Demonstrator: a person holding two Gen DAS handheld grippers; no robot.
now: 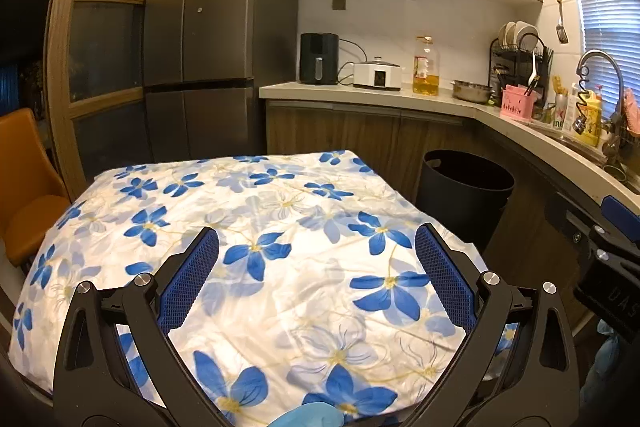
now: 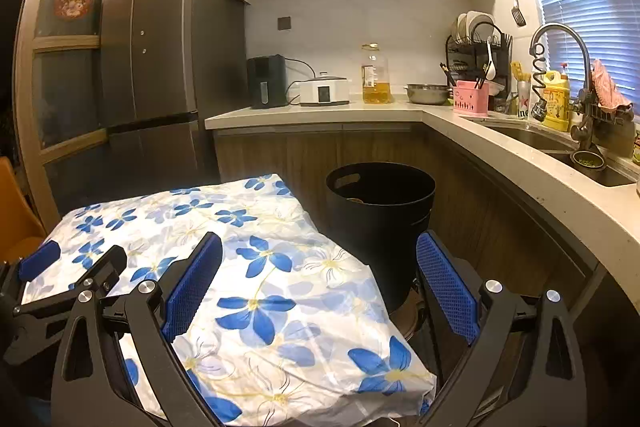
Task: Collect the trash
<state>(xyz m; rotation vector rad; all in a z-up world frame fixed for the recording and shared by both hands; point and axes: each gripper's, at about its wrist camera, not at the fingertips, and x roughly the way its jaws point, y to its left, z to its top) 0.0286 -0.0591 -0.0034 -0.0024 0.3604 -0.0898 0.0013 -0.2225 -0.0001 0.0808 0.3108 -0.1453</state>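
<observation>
My left gripper (image 1: 316, 267) and right gripper (image 2: 320, 267) both hang with fingers spread wide and nothing between them, just over the flowered tablecloth (image 1: 280, 227). I see no trash on the cloth — it looks cleared. Beyond the table's far corner stands the black bin (image 2: 380, 211), open-topped, with something small and dark inside; I judge the trash is already there. I'd sweep both cameras slowly along the counter (image 2: 320, 113) before calling it finished.

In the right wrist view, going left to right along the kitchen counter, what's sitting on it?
Black air fryer → white cooker → oil bottle → steel bowl → pink utensil holder → yellow detergent bottle.
</observation>
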